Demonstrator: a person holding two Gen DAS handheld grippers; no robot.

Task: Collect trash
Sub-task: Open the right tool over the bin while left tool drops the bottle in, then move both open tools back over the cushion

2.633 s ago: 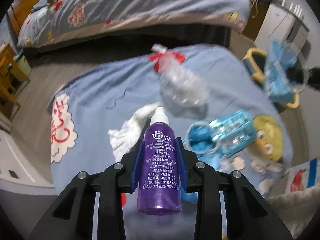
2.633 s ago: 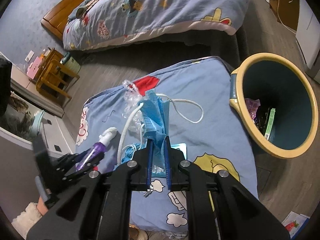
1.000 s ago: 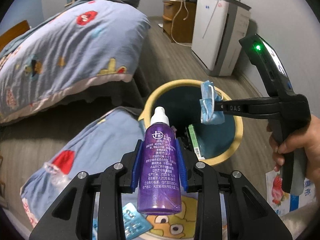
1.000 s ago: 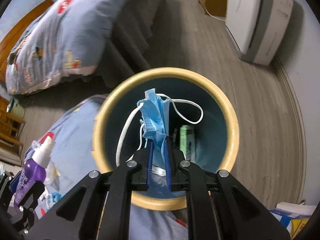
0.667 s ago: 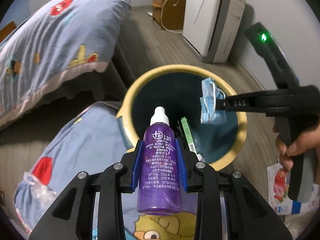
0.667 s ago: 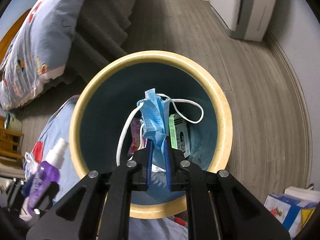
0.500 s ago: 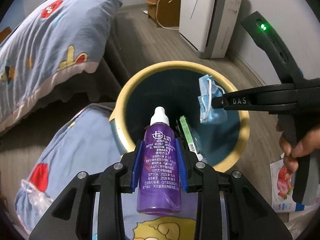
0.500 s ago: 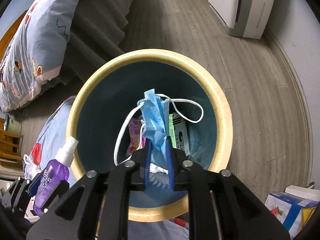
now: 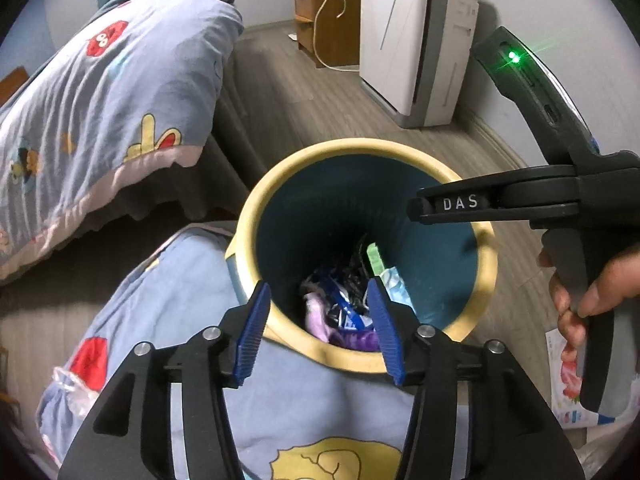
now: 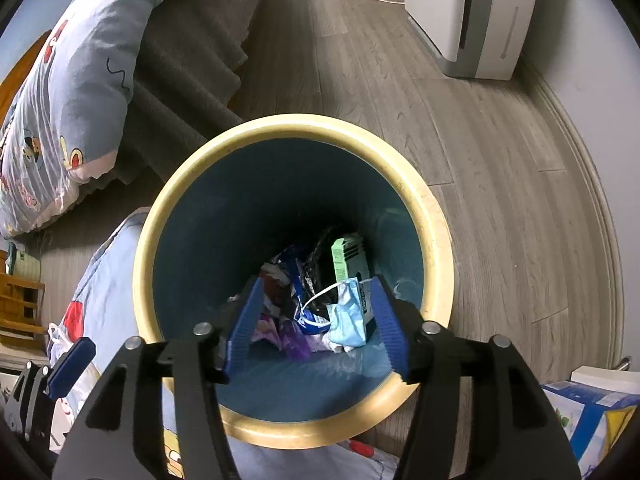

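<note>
Both the left gripper (image 9: 320, 326) and right gripper (image 10: 318, 322) have just spread their jaws, empty, directly above the bin (image 10: 436, 216); the face mask (image 10: 347, 322) lies below.

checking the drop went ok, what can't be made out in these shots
- Purple bottle: left wrist view, mostly hidden by the bin rim and left tool.
- Bin bottom: both views, covered by wrappers and the face mask.
- Clear bag: left wrist view, cut off at the edge.

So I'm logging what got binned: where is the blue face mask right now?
In the right wrist view the blue face mask lies inside the trash bin, on the pile beside the green box.
</note>
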